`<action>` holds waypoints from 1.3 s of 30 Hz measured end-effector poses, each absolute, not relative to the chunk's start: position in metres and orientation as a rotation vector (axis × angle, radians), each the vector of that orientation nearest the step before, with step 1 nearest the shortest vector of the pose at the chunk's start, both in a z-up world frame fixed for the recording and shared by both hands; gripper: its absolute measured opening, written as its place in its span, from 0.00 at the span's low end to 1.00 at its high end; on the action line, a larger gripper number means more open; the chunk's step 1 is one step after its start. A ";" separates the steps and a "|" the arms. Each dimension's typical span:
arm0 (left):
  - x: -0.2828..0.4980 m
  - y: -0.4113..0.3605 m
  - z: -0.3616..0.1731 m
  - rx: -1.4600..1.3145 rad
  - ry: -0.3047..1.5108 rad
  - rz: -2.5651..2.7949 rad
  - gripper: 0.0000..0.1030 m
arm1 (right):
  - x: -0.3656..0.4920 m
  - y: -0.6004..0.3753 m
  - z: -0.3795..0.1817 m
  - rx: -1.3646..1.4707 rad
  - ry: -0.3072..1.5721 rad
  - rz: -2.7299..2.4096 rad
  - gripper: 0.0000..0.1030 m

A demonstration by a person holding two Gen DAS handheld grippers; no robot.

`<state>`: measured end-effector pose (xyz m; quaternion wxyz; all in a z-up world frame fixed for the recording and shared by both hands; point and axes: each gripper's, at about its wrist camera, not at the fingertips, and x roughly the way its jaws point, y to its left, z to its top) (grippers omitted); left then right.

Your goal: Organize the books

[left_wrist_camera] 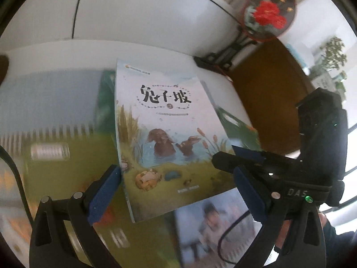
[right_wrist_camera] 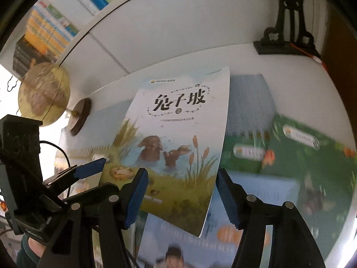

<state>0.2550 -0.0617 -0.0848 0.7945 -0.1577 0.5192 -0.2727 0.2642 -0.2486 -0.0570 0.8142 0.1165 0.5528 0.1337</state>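
Note:
A picture book with two rabbits in a pond on its pale cover (left_wrist_camera: 169,138) is lifted above several other books lying on the white desk. It also shows in the right wrist view (right_wrist_camera: 176,143). My left gripper (left_wrist_camera: 176,192) straddles the book, its blue fingers (left_wrist_camera: 103,193) at the spine and right side. My right gripper (right_wrist_camera: 181,197) straddles the book's lower edge in the same way. In the left wrist view the right gripper (left_wrist_camera: 252,158) shows at the book's right edge. In the right wrist view the left gripper (right_wrist_camera: 89,169) shows at its left corner.
Green and blue-covered books (right_wrist_camera: 290,147) lie blurred across the desk (left_wrist_camera: 55,53). A globe (right_wrist_camera: 44,93) stands at the left, with a shelf of books (right_wrist_camera: 55,24) behind it. A round embroidered flower ornament (left_wrist_camera: 268,11) on a black stand (right_wrist_camera: 287,33) sits at the back.

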 end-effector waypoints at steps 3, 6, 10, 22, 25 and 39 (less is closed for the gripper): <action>0.216 -0.069 -0.091 -0.301 1.144 -0.597 0.96 | 0.224 -0.251 -0.060 0.245 1.216 0.262 0.60; 0.195 -0.071 -0.109 -0.356 1.196 -0.603 0.96 | 0.187 -0.252 -0.071 0.211 1.242 0.228 0.60; 0.190 -0.072 -0.124 -0.412 1.223 -0.586 0.94 | 0.168 -0.248 -0.075 0.132 1.227 0.173 0.61; 0.184 -0.063 -0.126 -0.484 1.254 -0.472 0.74 | 0.145 -0.244 -0.076 0.107 1.210 0.105 0.51; 0.182 -0.063 -0.125 -0.472 1.242 -0.459 0.72 | 0.141 -0.246 -0.075 0.124 1.210 0.109 0.50; 0.183 -0.061 -0.130 -0.795 1.184 -0.634 0.40 | 0.143 -0.265 -0.079 0.322 1.205 0.239 0.49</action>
